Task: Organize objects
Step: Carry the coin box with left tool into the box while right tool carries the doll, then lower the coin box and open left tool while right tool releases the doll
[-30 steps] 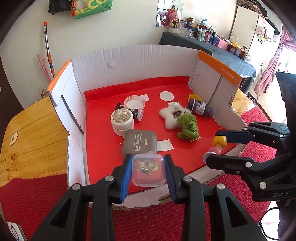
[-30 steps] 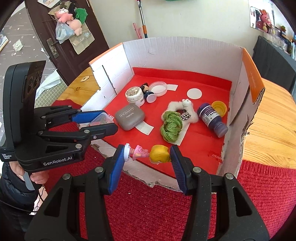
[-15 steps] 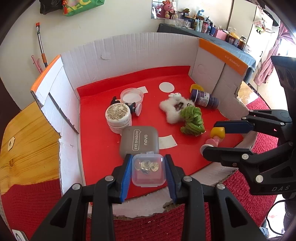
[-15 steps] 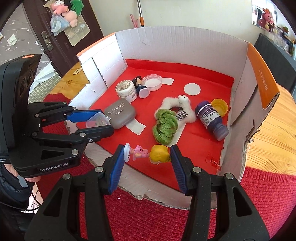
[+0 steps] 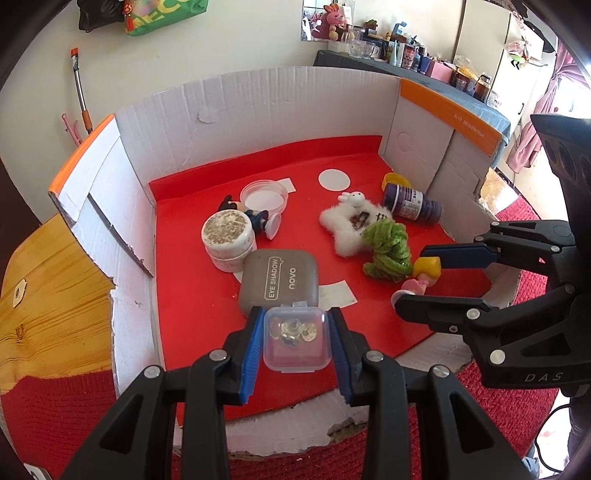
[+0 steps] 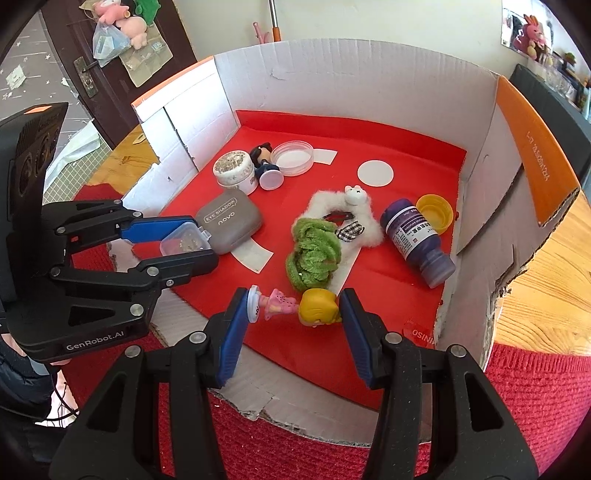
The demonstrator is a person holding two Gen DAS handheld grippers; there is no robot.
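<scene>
Clear plastic box (image 5: 296, 339), perhaps holding beads, sits pinched in left claw (image 5: 295, 341).

Black tongs (image 5: 295, 341), blue pads (image 5: 251, 347)

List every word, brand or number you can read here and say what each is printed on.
"EYE SHADOW" and "novo": lid of the grey case.
"GenRobot.AI": body of the left gripper.
"DAS": body of the right gripper.
Purple bottle label: too small to read.
Orange flap print: too blurred.
Green bag lettering: cut off.
</scene>
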